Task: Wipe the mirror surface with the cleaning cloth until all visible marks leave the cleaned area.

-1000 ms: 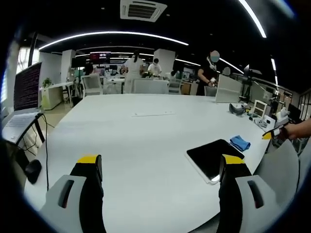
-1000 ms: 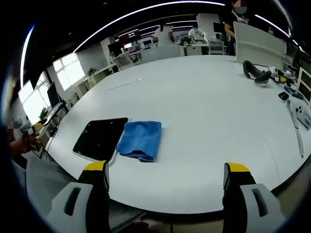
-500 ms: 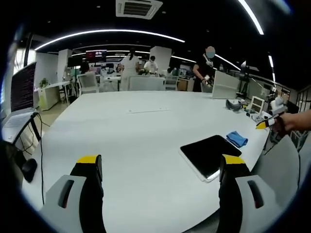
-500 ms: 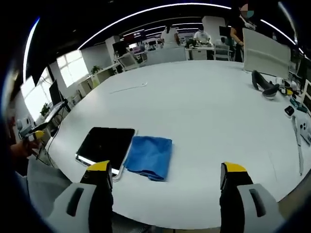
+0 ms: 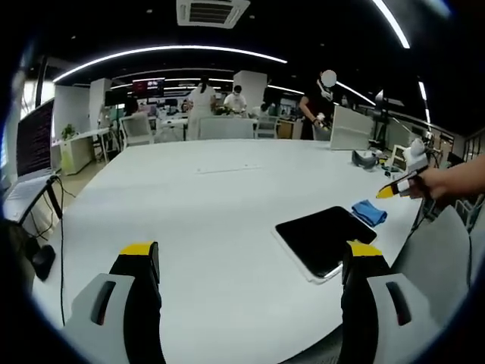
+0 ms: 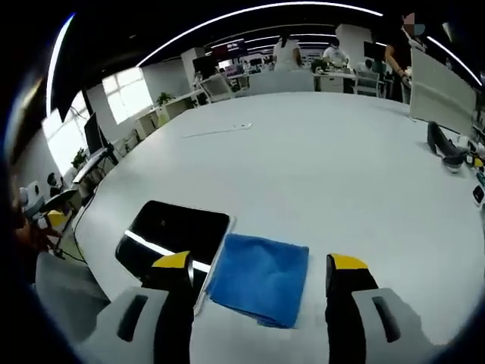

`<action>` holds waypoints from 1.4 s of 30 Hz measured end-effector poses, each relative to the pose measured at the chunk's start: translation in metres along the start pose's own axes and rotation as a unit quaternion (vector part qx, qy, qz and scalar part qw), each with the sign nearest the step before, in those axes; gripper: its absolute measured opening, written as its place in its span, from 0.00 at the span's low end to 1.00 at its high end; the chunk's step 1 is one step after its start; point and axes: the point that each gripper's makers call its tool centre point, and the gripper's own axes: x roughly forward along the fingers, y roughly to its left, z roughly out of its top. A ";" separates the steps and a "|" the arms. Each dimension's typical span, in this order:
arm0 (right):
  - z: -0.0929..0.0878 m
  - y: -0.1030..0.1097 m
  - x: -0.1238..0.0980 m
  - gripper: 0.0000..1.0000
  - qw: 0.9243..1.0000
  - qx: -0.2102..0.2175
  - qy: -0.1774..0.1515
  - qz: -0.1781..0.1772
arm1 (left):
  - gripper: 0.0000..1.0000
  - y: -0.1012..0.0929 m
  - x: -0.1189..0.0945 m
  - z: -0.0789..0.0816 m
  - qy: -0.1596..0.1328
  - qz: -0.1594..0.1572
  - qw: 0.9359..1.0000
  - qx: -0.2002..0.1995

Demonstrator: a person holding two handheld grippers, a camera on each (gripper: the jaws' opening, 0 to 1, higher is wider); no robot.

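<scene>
A dark rectangular mirror [image 5: 321, 239] [image 6: 173, 237] lies flat near the white table's edge. A folded blue cloth [image 5: 369, 212] [image 6: 260, 277] rests on the table right beside it. My right gripper [image 6: 260, 264] hangs open just above the cloth, its yellow-tipped jaws straddling it. It also appears in the left gripper view as the right gripper [image 5: 397, 186], held in a person's hand above the cloth. My left gripper [image 5: 251, 254] is open over bare table, with the mirror by its right jaw.
The big white table [image 5: 212, 205] stretches far ahead. A laptop [image 5: 30, 152] stands at the left. Black headset [image 6: 445, 145] and small gadgets lie at the table's right end. A grey chair [image 6: 64, 292] sits by the near edge. Several people stand at distant desks.
My right gripper has moved forward and down towards the cloth, which now lies between its jaws. The left gripper view has shifted slightly; mirror and cloth have stayed in place.
</scene>
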 end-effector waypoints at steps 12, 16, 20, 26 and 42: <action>-0.031 -0.006 0.026 0.22 0.997 0.013 0.064 -0.046 | 0.99 -0.020 0.000 -0.018 0.025 -0.019 0.999 0.007; -0.031 -0.010 0.030 0.18 0.996 0.006 0.064 -0.068 | 0.99 -0.014 0.002 -0.019 0.021 -0.010 1.000 -0.008; -0.030 -0.017 0.032 0.12 0.993 0.010 0.070 -0.098 | 0.99 -0.019 0.004 -0.025 0.033 -0.023 0.999 -0.001; -0.033 -0.020 0.030 0.02 0.990 -0.011 0.080 -0.120 | 0.99 -0.023 0.006 -0.028 0.034 -0.031 0.999 0.000; -0.032 -0.025 0.031 0.00 0.989 0.065 0.095 -0.093 | 0.99 -0.042 0.012 -0.022 0.033 -0.051 0.998 0.016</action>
